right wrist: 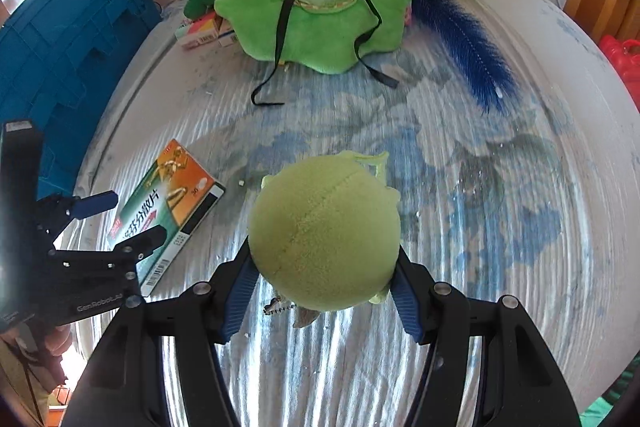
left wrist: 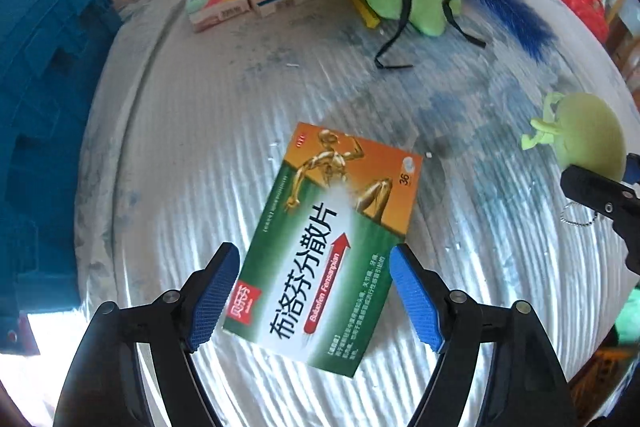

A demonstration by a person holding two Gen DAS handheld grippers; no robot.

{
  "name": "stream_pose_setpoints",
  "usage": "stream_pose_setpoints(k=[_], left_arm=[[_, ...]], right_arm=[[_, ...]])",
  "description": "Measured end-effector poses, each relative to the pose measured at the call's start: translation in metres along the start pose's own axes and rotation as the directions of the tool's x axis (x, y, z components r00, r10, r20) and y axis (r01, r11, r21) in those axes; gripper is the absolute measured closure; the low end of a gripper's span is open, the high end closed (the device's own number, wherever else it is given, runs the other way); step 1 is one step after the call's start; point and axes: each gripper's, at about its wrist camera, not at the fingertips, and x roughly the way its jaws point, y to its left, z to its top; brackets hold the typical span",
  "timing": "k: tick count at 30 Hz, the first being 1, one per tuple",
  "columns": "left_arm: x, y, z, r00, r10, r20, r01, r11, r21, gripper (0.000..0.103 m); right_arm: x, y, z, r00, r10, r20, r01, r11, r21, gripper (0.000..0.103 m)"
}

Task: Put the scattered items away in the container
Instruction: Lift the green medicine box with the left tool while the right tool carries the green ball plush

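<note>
Your left gripper (left wrist: pixel 314 291) stands wide over the medicine box (left wrist: pixel 332 247), pads either side and not pressing; centre it across the box's narrow width before you close. Your right gripper (right wrist: pixel 322 291) is clamped on the round green plush (right wrist: pixel 324 231). The blue crate (right wrist: pixel 76 39) waits at the left edge. Beyond lie a plush pile (right wrist: pixel 320 11) and a glossy, patterned round table (right wrist: pixel 500 227), white tiles behind.

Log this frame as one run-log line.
left gripper: open over medicine box | right gripper: shut on green plush ball | blue crate: left of table
</note>
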Motion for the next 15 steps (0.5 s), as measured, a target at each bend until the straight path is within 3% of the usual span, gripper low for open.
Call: stream_pose_setpoints(k=[6, 9, 15], left_arm=[[0.023, -0.009, -0.002, 1.000, 0.026, -0.003, -0.025, 0.997, 0.078, 0.006], [0.025, -0.003, -0.005, 1.000, -0.022, -0.016, 0.023, 0.998, 0.062, 0.007], [0.028, 0.004, -0.015, 0.996, -0.088, -0.028, 0.089, 0.995, 0.044, 0.002]], right_arm=[[0.023, 0.011, -0.008, 0.999, -0.024, -0.036, 0.026, 0.999, 0.047, 0.043], [0.038, 0.018, -0.011, 0.997, -0.051, -0.062, 0.055, 0.997, 0.059, 0.042], [0.037, 0.024, -0.020, 0.993, -0.103, -0.060, 0.108, 0.991, 0.085, 0.022]])
